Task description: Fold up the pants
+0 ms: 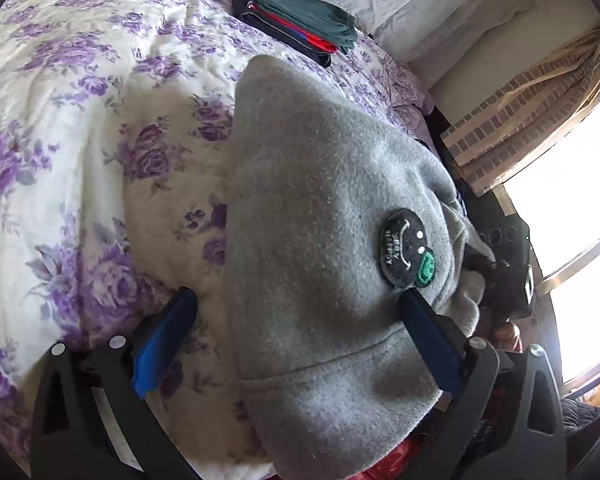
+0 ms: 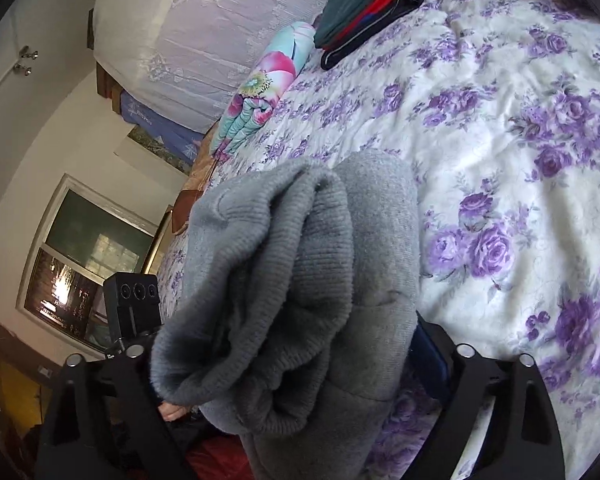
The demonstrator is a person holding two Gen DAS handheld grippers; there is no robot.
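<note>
Left wrist view showed our left claw [image 1: 296, 312] spread wide, gray pants [image 1: 324, 240] draped between its fingers, over the right one. Our right claw [image 2: 300, 344] was buried under the pants' ribbed cuffs [image 2: 276, 264]; we couldn't tell its opening.

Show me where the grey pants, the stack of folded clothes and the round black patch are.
grey pants [image 2: 260, 280], right wrist view, on the ribbed cuff.
stack of folded clothes [image 1: 300, 20], left wrist view, on the top green garment.
round black patch [image 1: 404, 246], left wrist view, on its middle.
</note>
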